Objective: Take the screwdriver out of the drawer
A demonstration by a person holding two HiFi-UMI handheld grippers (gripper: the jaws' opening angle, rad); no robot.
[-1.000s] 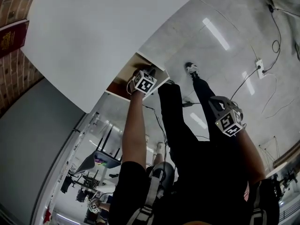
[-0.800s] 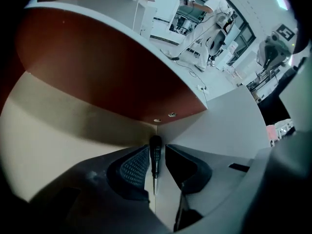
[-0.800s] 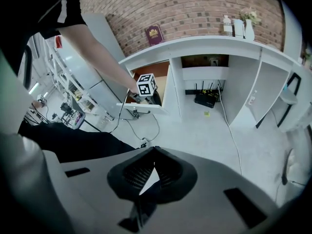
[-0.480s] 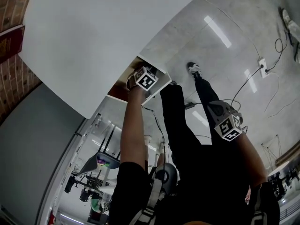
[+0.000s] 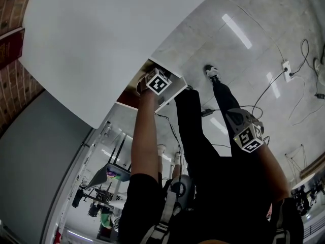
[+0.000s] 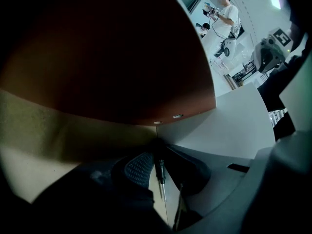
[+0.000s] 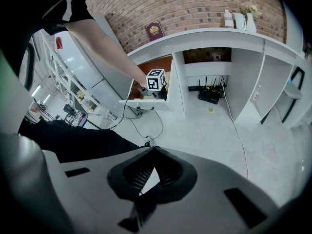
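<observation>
Left arm: stretched out nearly straight from the shoulder, forearm bare, reaching up and forward to the open drawer (image 5: 171,93) that hung under the white desk (image 5: 101,39). The left gripper (image 6: 157,147) was inside the drawer, and only its marker cube showed above the white drawer front in the head view.

Left claw: the two jaws converged at their tips and pinched the screwdriver (image 6: 160,177). The dark handle sat at the tips, and the thin metal shaft ran back between the ribbed pads (image 6: 139,168) toward the camera. The screwdriver was thus inside the drawer, above its pale floor and under the reddish-brown panel overhead.

Right arm: bent at the elbow and held low in front of the body, beside the person's dark trouser leg. The right gripper (image 7: 152,152) was well apart from the drawer and pointed across the grey floor (image 7: 209,130) toward the desk.

Right claw: pressed together at the tips with nothing between them; only floor showed through the small gap behind the tips.

A dark red book (image 7: 155,30) stood on the desk against the brick wall (image 7: 195,4).
</observation>
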